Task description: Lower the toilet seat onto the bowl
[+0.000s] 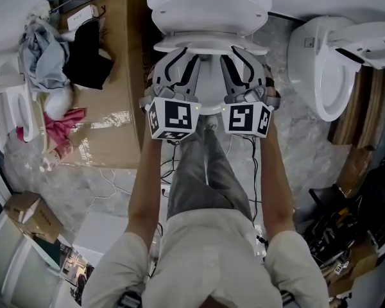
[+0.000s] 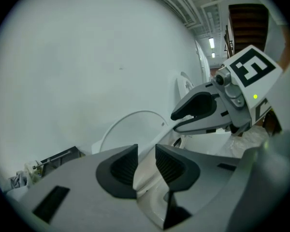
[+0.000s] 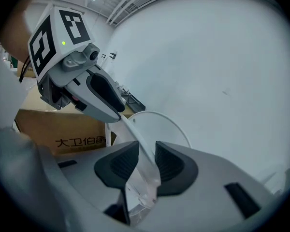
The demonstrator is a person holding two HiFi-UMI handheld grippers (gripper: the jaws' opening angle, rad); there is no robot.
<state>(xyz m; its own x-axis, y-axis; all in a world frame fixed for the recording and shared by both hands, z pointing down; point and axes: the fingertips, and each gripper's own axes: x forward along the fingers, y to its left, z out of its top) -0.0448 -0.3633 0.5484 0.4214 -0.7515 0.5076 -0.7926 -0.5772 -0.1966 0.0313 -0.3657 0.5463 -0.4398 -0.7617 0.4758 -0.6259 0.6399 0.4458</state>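
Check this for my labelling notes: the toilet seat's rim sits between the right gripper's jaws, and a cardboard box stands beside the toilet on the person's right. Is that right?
Not quite. The cardboard box stands on the person's left, as the head view shows; on the right is a second toilet. The toilet seat rim does sit between the right gripper jaws.

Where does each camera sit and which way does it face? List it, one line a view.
Head view: on the person's head, facing steeply down at the toilet, seat, left gripper and right gripper; arms, torso, legs show.
Left gripper view: on the left gripper, along its open jaws, seat between them; right gripper at right.
Right gripper view: on the right gripper, along jaws shut on the seat; left gripper, box at left.
Shared: all show seat and both grippers.
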